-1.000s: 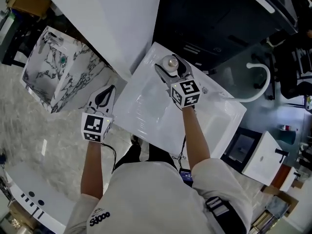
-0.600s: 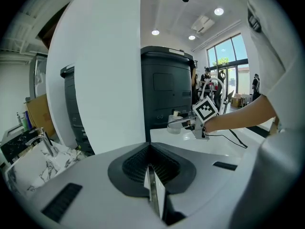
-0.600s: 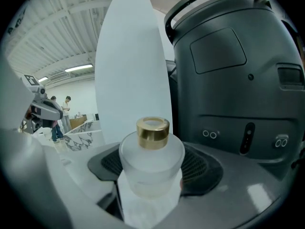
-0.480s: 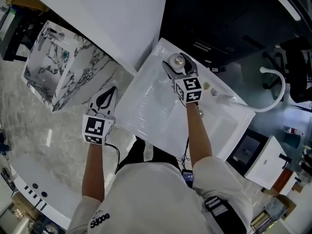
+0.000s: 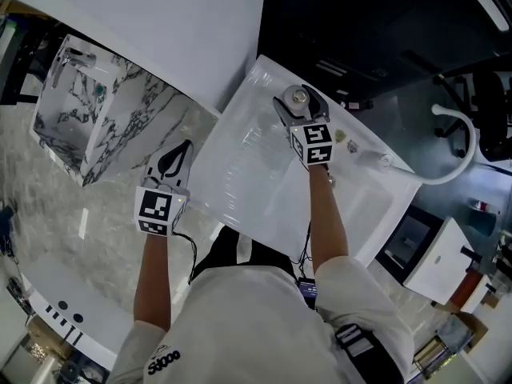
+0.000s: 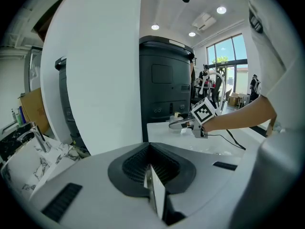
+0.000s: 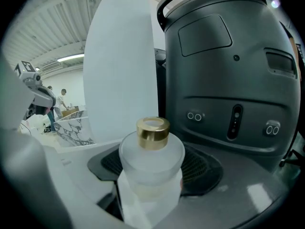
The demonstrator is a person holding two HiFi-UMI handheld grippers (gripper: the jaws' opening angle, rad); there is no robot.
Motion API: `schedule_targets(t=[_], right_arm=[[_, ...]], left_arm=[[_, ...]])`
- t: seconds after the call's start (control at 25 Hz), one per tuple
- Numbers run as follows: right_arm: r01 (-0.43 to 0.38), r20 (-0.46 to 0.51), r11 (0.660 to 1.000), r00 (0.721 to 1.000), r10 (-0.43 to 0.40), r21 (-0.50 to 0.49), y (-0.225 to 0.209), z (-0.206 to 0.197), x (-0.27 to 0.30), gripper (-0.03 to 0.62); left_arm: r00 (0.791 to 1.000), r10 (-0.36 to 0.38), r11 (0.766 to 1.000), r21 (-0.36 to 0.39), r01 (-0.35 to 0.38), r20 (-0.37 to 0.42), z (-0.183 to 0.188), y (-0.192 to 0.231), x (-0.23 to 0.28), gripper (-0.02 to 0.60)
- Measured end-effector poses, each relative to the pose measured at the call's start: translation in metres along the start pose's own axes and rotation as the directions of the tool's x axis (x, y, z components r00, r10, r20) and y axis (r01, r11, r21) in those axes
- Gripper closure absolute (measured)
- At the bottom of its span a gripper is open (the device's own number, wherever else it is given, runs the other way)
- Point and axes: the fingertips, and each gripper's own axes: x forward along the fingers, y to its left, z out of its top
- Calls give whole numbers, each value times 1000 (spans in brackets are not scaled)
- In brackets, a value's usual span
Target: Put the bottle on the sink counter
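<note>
My right gripper [image 5: 297, 109] clamps the bottle [image 7: 151, 156] upright at the tabletop's [image 5: 240, 174] 12 o'clock end. My left gripper [image 5: 181, 150], at 9 o'clock, is closed on nothing. Remaining, I judge: set it down and release.

A frosted bottle [image 7: 151, 156] with a gold cap [image 7: 152, 129] stands upright between the jaws of the right gripper [image 7: 153, 173], which grip its body (dark ribbed pads [image 7: 204, 168] show on either side). Behind rise a dark grey machine [image 7: 224, 80] and a white panel [image 7: 121, 75].
</note>
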Motion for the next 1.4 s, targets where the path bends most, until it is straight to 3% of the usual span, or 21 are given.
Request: schedule_targets(t=[0.6,0.96,1.2,1.4], right_arm=[[79,7,996,997,-79,-39,-20,-13,-2,244],[66,44,993,997,-62,-98,-14,-15,-1,244],[52,33,999,998,-51,-14,-14,-21,2,244],[56,9,998,998,-56,-14,-14,-22,1,241]], left_arm=[[1000,-17,1000,2,17,-1,2,-6,7,581],[1000,-19,1000,4,19,0,4,-8,6,581],[1000,-24,1000,8,24,1,3,-11,4,581],[1000,-25,1000,11,25,14,7,-12,0,581]])
